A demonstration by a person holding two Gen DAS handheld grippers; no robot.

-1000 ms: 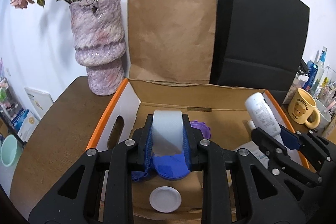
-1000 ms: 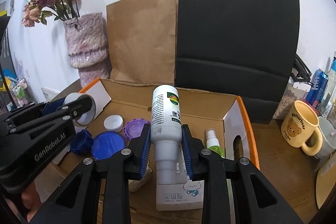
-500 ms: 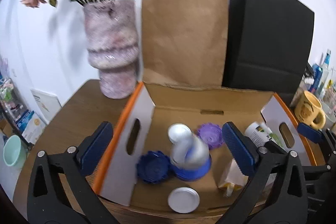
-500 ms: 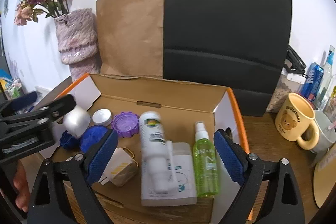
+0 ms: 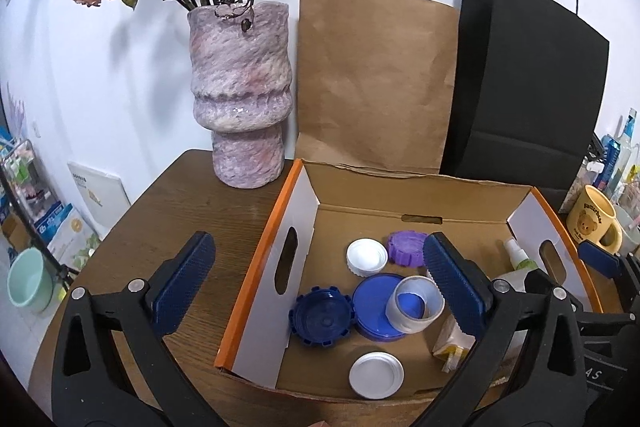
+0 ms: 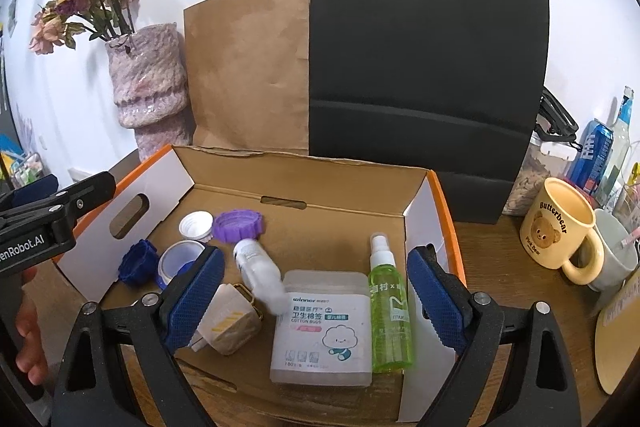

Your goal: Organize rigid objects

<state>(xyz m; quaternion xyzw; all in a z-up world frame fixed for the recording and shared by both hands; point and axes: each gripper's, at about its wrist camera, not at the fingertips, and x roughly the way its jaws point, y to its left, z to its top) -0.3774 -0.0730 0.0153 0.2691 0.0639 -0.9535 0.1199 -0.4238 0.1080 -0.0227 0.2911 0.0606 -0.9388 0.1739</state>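
Left claw (image 5: 320,283): jaws just opened wide, translucent white tape roll (image 5: 416,303) dropped.
Right claw (image 6: 316,297): jaws just opened wide, white plastic bottle (image 6: 260,275) released.
Open cardboard box (image 5: 420,183): both items now inside.

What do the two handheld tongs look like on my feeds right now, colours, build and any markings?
Both tongs are matte black plastic with triangular cut-outs and silver pivot screws. The left tongs and right tongs carry dark blue pads with a fine dotted grip texture and a toothed edge. In the right wrist view, the left unit's side bears white lettering ending "enRobot.AI". No cables or sleeves show.
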